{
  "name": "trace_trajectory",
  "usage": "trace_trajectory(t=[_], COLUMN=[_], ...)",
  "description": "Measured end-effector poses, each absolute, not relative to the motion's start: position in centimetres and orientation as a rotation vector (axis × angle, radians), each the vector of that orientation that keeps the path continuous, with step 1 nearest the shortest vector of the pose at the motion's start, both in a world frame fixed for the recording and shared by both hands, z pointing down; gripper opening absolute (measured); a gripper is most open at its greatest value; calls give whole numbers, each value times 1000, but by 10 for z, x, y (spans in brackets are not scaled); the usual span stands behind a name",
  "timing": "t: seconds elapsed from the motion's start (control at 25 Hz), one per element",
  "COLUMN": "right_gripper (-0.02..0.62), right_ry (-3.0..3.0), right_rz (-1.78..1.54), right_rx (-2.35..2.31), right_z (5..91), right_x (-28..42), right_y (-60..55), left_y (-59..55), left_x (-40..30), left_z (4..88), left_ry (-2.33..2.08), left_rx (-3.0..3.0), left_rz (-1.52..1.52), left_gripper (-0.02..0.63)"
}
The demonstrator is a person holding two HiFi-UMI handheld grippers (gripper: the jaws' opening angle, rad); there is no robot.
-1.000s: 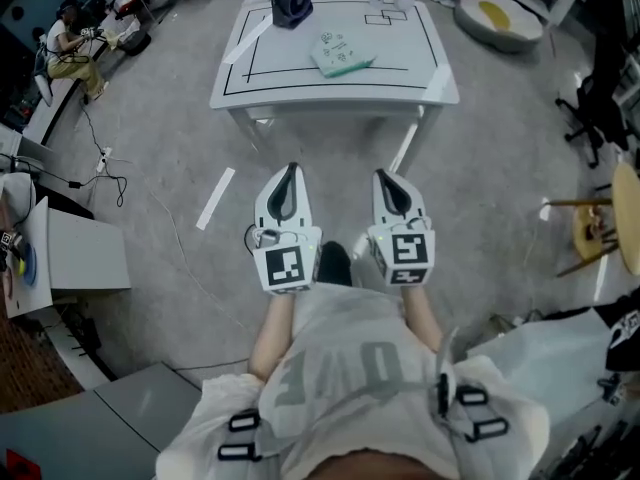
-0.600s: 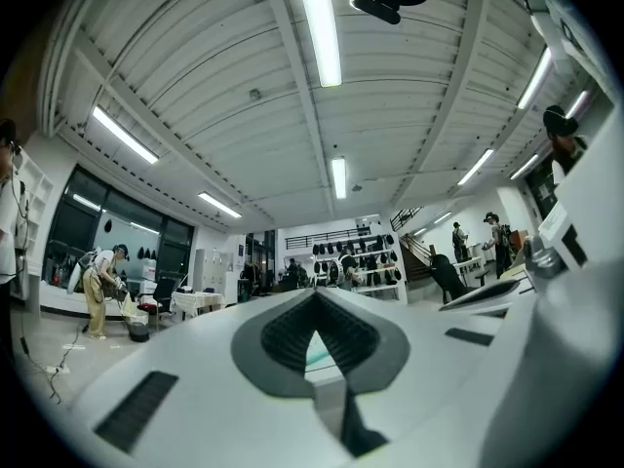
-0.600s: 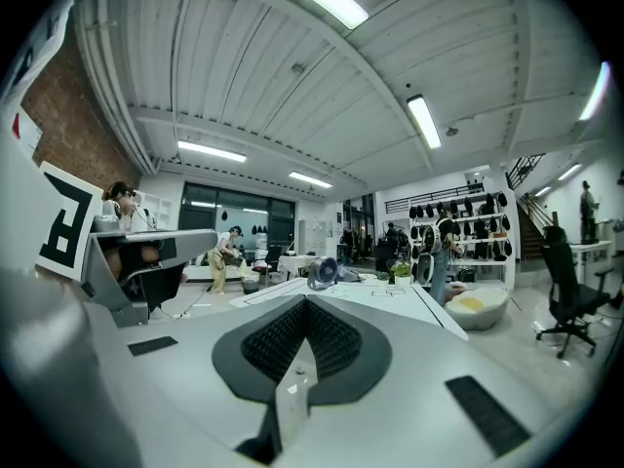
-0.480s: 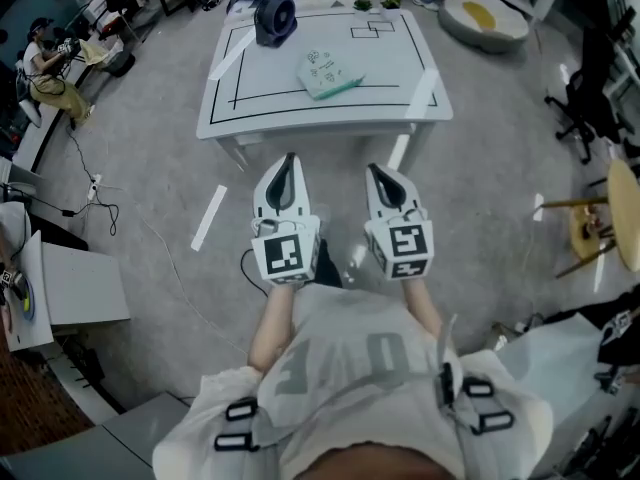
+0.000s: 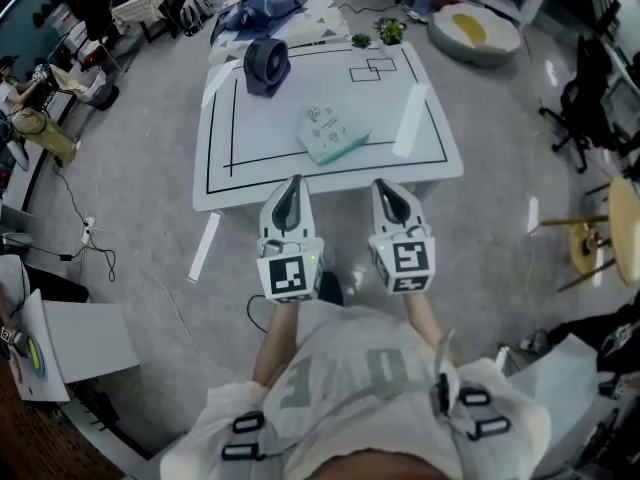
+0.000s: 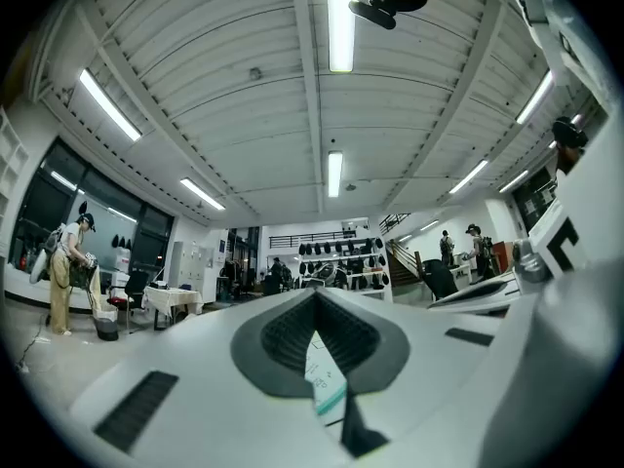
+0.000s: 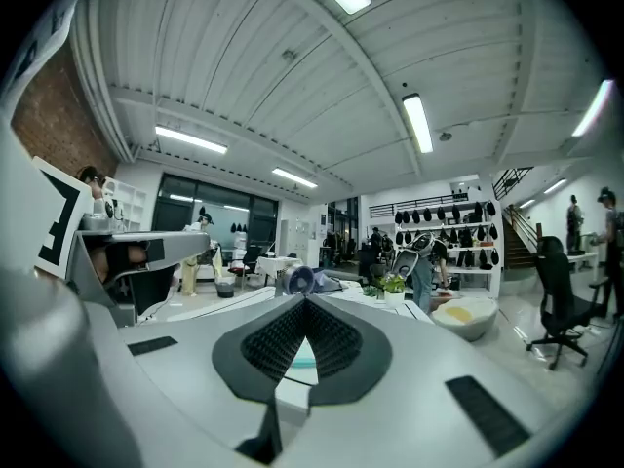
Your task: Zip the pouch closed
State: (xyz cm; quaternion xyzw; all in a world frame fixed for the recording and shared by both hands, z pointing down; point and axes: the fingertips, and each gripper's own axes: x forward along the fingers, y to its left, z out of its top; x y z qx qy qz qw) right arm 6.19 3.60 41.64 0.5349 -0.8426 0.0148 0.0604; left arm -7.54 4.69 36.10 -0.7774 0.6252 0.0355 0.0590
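surface [image 5: 215, 183]: carrying the pouch [image 5: 333, 133] lying flat near its middle | left gripper [image 5: 291, 186]: pointing roughly level at the near edge, jaws pressing together, gripping nothing | right gripper [image 5: 389, 192]: pointing alongside, jaws likewise closed, empty

i hold two grippers, my left gripper [image 5: 291, 181] and my right gripper [image 5: 384, 186], each with two fingers [image 6: 175, 378] and one marker cube [image 5: 291, 275]. ahead i count one white tabletop [image 5: 222, 168]. on it i count one pouch [image 5: 333, 134] and one round black fan [image 5: 266, 66]. by its far edge there are two small plants [image 5: 391, 30]. on the floor [image 5: 150, 198] around it i count one white tape strip [image 5: 203, 246], one round cushion [image 5: 475, 30], one heap of blue cloth [image 5: 255, 6], one black office chair [image 5: 590, 88] and one wooden stool [image 5: 628, 218]. one seated person [image 5: 25, 118] is at the left edge.
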Motion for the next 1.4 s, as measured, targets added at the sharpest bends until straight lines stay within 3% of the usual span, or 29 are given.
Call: trace_trajectory(t=[0.64, 1.4], right_gripper=[8, 8], right_ry=[-2438, -2476], right_rz=[77, 111], right_rx=[1779, 1637], right_z=[397, 423], right_x=[10, -19], right_y=[-159, -214], left_y=[-176, -218], left_x=[-127, -166], left_z=[341, 388], left_ry=[1770, 1975], left_rx=[-2489, -2459], left_rz=[87, 41], left_gripper=[6, 6])
